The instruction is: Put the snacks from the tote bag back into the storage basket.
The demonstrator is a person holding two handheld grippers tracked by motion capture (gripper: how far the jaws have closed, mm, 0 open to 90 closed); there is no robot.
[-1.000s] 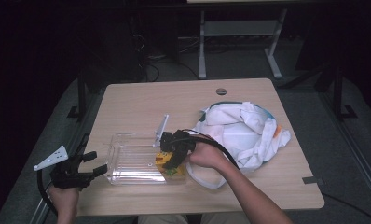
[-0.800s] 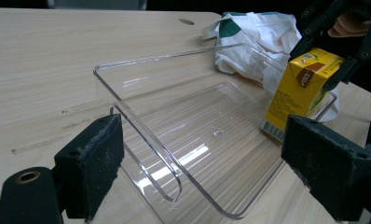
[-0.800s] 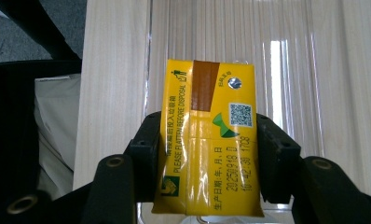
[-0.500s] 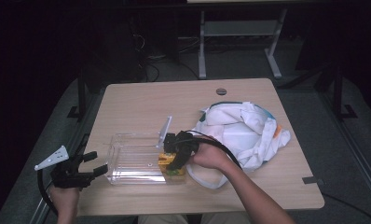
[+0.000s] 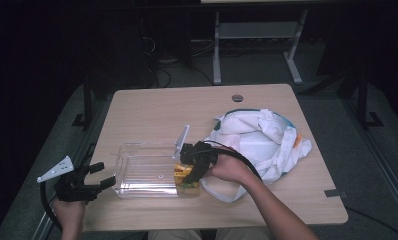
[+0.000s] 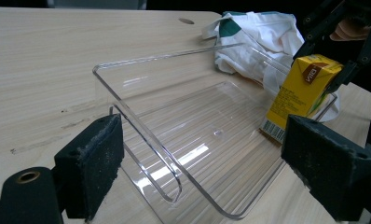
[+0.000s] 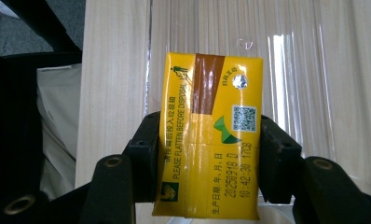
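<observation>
Gripping a yellow carton (image 7: 210,135), the right gripper (image 7: 210,163) hangs over the wooden table (image 5: 152,107); left gripper (image 6: 202,163) gapes.

a wooden table (image 5: 152,107) carries a clear tray (image 5: 137,172) and white bag (image 5: 259,137).

The left tool (image 5: 94,175) hovers at the near left, held level by the left hand (image 5: 69,212), its jaws standing wide apart and gripping nothing. The right forearm reaches in from the near right; the right hand (image 5: 229,169) tips the right tool (image 5: 189,172) downward, jaws clamped on a carton
</observation>
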